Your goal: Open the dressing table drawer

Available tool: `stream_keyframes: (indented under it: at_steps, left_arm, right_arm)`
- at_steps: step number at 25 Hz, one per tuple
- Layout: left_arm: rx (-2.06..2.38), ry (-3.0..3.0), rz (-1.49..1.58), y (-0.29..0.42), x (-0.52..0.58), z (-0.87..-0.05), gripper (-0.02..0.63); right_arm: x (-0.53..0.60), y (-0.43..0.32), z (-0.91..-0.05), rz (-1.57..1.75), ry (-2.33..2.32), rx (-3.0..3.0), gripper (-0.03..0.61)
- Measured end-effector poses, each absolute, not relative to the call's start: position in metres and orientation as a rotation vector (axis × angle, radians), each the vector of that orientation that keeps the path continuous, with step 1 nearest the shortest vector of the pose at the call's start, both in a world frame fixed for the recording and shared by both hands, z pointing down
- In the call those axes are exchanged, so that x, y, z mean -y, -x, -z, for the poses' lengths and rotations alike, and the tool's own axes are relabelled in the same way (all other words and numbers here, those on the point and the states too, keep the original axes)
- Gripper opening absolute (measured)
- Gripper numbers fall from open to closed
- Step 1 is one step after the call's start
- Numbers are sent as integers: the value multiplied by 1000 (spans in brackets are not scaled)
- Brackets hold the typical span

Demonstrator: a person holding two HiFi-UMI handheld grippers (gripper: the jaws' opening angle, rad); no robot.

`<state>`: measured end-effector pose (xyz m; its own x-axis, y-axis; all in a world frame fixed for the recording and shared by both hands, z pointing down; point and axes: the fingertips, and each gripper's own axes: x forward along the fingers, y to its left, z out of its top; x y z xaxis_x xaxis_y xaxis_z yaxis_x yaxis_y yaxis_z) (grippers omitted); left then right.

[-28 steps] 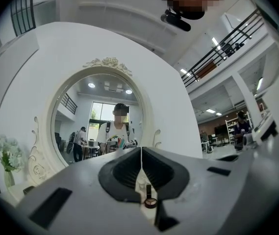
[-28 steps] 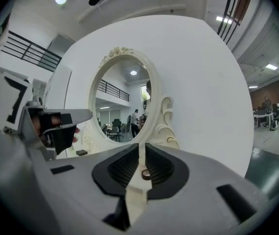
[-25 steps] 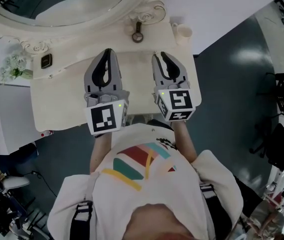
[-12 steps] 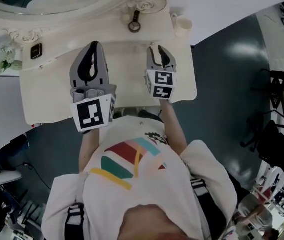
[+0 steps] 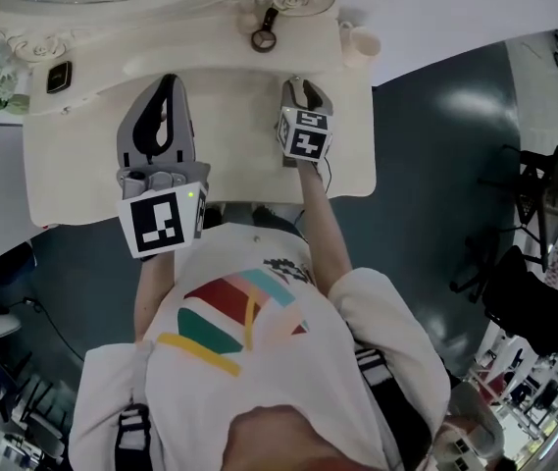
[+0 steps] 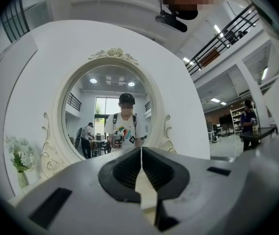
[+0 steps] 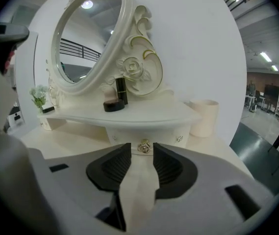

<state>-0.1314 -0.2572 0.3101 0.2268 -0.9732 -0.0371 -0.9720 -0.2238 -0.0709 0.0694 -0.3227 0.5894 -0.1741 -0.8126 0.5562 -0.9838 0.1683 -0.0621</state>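
Observation:
The cream dressing table (image 5: pixel 73 165) has a small drawer (image 7: pixel 124 134) under its raised shelf, with a gold knob (image 7: pixel 144 146). My right gripper (image 7: pixel 142 152) points slightly down at that drawer front. Its jaws are opening, the knob shows just ahead between the tips, and the pads do not press on it. In the head view the right gripper (image 5: pixel 298 86) is low over the tabletop near the shelf. My left gripper (image 5: pixel 169 81) hovers over the table's left half, held level. In its own view the left gripper (image 6: pixel 141 150) has its tips meeting and faces the oval mirror (image 6: pixel 114 116).
On the shelf stand a dark lipstick (image 7: pixel 121 91), a round black compact (image 7: pixel 113 105), a cream cup (image 7: pixel 203 116) at the right and white flowers (image 7: pixel 38 97) at the left. A small dark square object (image 5: pixel 60 77) lies on the shelf's left side. Dark floor lies right of the table.
The right gripper has dropped toward the tabletop and moved in toward the shelf, and its jaws have spread. The left gripper has shifted a little left and lower.

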Motion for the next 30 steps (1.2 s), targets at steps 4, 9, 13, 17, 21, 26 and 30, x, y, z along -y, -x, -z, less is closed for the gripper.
stream_keyframes:
  at_steps: [4, 9, 13, 17, 21, 26, 30]
  left_arm:
    - [-1928, 2378, 37, 139, 255, -312, 8]
    - [-1954, 2355, 51, 146, 253, -312, 8]
    - [-1962, 2349, 58, 149, 253, -314, 8]
    - [-1964, 2349, 55, 152, 252, -314, 8]
    - [-1964, 2352, 54, 153, 252, -315, 8]
    - [-1976, 2350, 51, 156, 251, -315, 8]
    - [-1976, 2346, 40, 157, 251, -312, 8]
  right_arm:
    - [328, -71, -605, -613, -1692, 2024, 109]
    - [333, -71, -606, -598, -1702, 2021, 110]
    - [336, -71, -606, -568, -1706, 1997, 98]
    - [336, -72, -605, -538, -1705, 1984, 87]
    - [336, -71, -605, -510, -1702, 1972, 86]
    - [332, -70, -604, -496, -1696, 1967, 86]
    - [327, -73, -606, -497, -1689, 1963, 86]
